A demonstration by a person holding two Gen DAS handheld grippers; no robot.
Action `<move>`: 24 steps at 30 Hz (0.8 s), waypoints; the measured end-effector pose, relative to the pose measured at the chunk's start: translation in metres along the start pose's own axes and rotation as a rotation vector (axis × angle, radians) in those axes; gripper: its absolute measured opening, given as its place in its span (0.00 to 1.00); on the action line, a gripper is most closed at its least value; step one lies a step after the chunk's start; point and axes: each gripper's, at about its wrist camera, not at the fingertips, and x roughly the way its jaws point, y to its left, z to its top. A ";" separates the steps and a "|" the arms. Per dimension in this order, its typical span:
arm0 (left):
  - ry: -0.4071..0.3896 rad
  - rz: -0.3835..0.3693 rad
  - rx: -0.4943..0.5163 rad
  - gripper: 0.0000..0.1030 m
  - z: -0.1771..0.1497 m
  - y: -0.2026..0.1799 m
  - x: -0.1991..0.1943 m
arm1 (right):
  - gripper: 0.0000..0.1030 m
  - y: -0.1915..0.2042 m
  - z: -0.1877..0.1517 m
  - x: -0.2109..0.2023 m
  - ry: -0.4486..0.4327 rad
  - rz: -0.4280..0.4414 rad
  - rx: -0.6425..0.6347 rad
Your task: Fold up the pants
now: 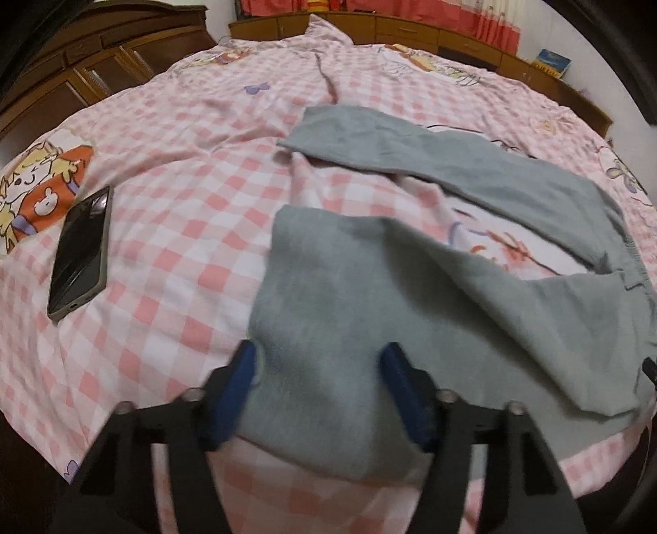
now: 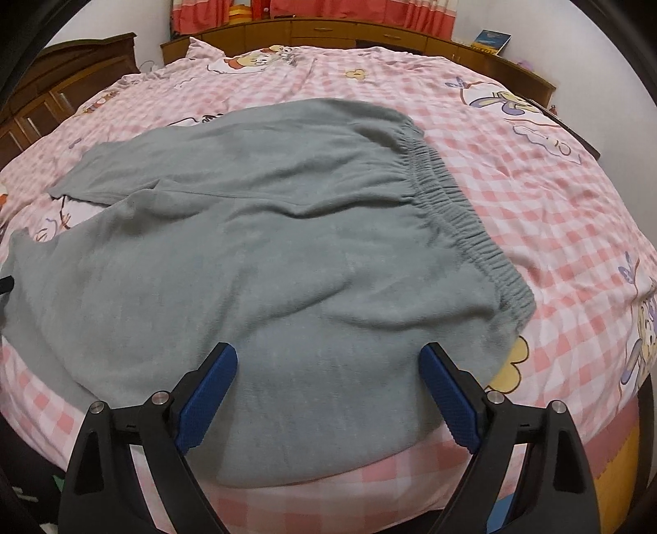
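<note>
Grey-green pants (image 2: 267,254) lie spread on the pink checked bed (image 2: 554,213), with the elastic waistband (image 2: 464,222) to the right and both legs reaching left. In the left wrist view the near leg (image 1: 328,312) lies under my left gripper (image 1: 322,361) and the far leg (image 1: 410,143) lies apart behind it. The left gripper is open, its blue pads either side of the near leg's lower edge. My right gripper (image 2: 328,361) is open over the pants' near edge below the waistband. Neither holds cloth.
A black phone (image 1: 80,254) lies on the bed to the left of the pants. A wooden headboard shelf (image 2: 369,35) with a blue book (image 2: 490,41) runs along the far side. A dark wooden cabinet (image 1: 82,74) stands at the left.
</note>
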 end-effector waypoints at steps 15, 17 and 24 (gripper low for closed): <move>-0.039 -0.038 -0.043 0.04 -0.003 0.006 -0.047 | 0.90 -0.027 0.001 -0.021 -0.041 -0.058 0.061; -0.042 -0.006 -0.034 0.04 -0.008 0.010 -0.055 | 0.90 -0.038 0.002 -0.025 -0.053 -0.070 0.083; 0.041 0.012 -0.058 0.05 -0.031 0.030 -0.043 | 0.90 -0.061 0.006 -0.028 -0.071 -0.122 0.097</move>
